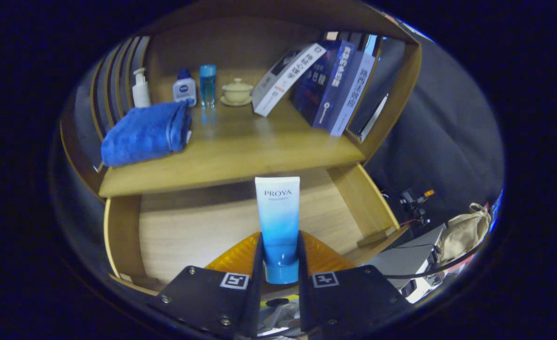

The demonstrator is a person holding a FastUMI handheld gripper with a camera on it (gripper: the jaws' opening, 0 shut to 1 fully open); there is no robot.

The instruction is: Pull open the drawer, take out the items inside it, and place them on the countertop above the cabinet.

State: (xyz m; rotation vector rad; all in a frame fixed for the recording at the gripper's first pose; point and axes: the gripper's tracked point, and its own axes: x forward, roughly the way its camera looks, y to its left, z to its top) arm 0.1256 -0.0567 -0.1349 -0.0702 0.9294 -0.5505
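My gripper (279,245) is shut on a white-and-blue tube (277,215), which stands upright between the two orange fingers (238,257), cap end down. The tube hangs above the pulled-out wooden drawer (189,231), whose pale bottom shows bare on both sides of the fingers. Just beyond the tube lies the front edge of the wooden countertop (240,156).
On the countertop a folded blue towel (144,132) lies at the left. Behind it stand a white pump bottle (140,89), a small white bottle with a blue cap (184,88), a blue glass (207,84) and a lidded cup on a saucer (236,91). Leaning books (325,82) fill the right.
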